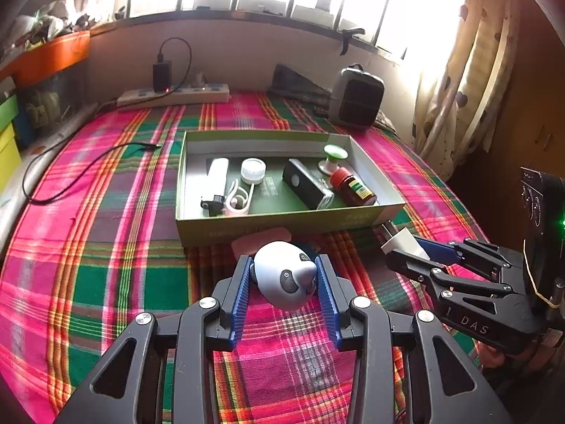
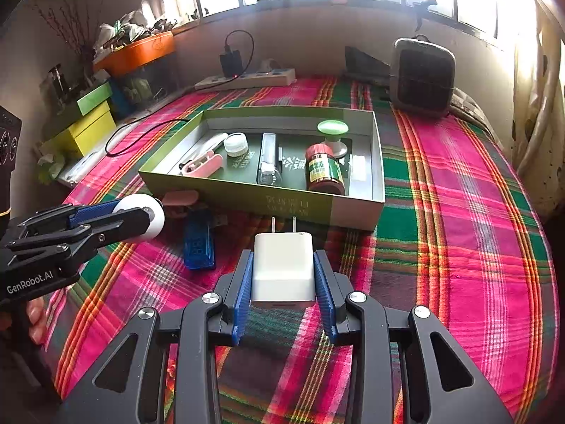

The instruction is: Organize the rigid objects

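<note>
On the bed, over a loud pink-and-green plaid blanket, there's a shallow green cardboard box that already has a bunch of stuff in it: a white tube-shaped thing on the left with a pink clip-like item next to it, a small white round jar, a dark rectangular box lying at an angle, a brown bottle with a red cap on its side, and a green-topped knob thing standing in the far right corner. The left gripper has its blue pads squeezed on a rounded white-and-grey gadget with dark round buttons, held just in front of the box's near wall, off the blanket as far as the right wrist view shows. The right gripper is clamped on a white USB wall charger, prongs pointing toward the box, also just short of the near wall. Between the two, on the blanket, lies a translucent blue USB stick, and a pink flat piece sits right against the box front. Farther back there's a white power strip with a black adapter plugged in, a grey heater-looking unit near the window, and a black cable snaking across the blanket. A bit of the person's fingers shows under the left gripper's handle.
</note>
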`<state>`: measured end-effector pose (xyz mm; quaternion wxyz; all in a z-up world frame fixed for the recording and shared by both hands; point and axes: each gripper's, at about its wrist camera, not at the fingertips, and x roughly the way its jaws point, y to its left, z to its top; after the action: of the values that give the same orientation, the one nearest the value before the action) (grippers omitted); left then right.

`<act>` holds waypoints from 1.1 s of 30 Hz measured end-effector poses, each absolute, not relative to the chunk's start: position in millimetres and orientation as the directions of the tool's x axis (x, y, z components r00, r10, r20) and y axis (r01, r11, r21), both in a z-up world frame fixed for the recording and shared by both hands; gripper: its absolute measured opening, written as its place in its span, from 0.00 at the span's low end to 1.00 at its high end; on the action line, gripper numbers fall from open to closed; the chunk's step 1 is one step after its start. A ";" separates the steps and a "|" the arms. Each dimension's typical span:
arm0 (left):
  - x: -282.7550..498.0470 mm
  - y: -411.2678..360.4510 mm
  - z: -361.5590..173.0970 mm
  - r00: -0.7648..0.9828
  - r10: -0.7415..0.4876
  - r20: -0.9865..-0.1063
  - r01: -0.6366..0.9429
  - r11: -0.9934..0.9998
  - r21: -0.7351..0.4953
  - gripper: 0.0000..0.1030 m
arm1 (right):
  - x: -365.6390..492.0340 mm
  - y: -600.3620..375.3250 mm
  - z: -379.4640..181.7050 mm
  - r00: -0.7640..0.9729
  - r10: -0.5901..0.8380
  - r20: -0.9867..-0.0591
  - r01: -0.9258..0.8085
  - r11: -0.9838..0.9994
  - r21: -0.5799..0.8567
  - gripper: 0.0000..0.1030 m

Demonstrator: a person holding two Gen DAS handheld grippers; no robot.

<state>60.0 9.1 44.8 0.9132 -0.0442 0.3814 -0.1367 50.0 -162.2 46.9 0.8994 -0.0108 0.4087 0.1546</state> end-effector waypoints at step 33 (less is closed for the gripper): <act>141.2 42.3 66.9 0.681 -0.276 -0.678 0.177 0.961 -0.213 0.34 | 104.8 -156.7 81.2 0.653 0.280 -0.704 -0.296 0.949 0.103 0.34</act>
<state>141.2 42.3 66.9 0.9145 -0.0652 0.3795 -0.1239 104.8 -156.7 81.2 0.9090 -0.0106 0.3853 0.1586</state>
